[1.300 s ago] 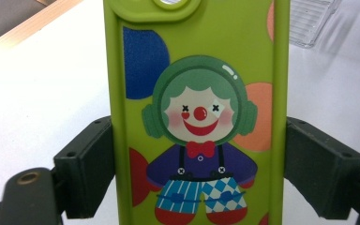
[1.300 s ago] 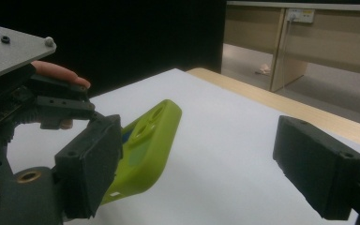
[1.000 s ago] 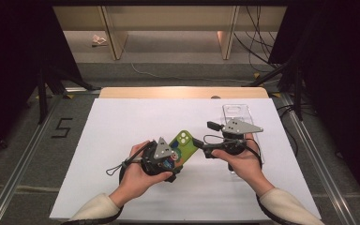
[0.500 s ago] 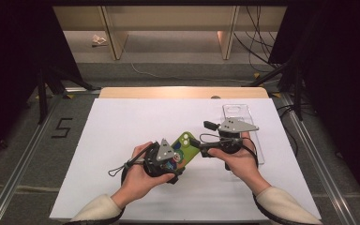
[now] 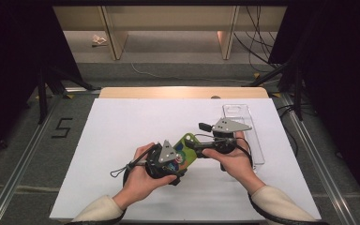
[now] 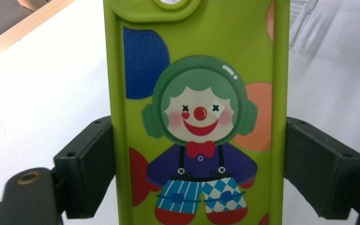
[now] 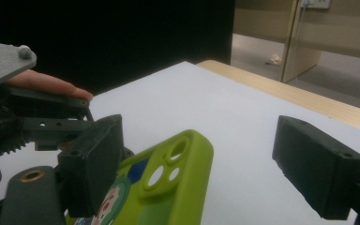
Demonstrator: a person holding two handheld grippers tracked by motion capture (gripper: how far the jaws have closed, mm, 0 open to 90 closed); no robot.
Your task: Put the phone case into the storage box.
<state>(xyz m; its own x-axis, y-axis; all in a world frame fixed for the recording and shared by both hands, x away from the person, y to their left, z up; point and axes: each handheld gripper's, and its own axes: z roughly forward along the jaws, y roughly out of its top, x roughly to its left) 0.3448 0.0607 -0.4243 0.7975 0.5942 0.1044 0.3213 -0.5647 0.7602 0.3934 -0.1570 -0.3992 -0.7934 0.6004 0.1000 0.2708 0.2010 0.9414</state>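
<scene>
Between the left hand-held gripper's (image 6: 194, 173) closed jaws sits a lime-green phone case (image 6: 197, 117), its back printed with a clown amid coloured dots. The right hand-held gripper (image 7: 215, 164) gapes open around the case's camera end, gripping nothing.

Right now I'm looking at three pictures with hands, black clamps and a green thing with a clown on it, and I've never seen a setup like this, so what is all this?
A person sits at a table covered in white and holds a hand tool with two-jawed tongs in each hand. The high view looks down from above: the left tongs and the right tongs meet in the middle. The other two pictures come from small cameras riding on each tool, looking along its black jaws. The left tongs grip a green phone case by its two long edges; it shows a clown drawing. The right tongs stand open around the case's camera-hole end, not pressing on it. A clear plastic tray lies on the table behind the right hand.
</scene>
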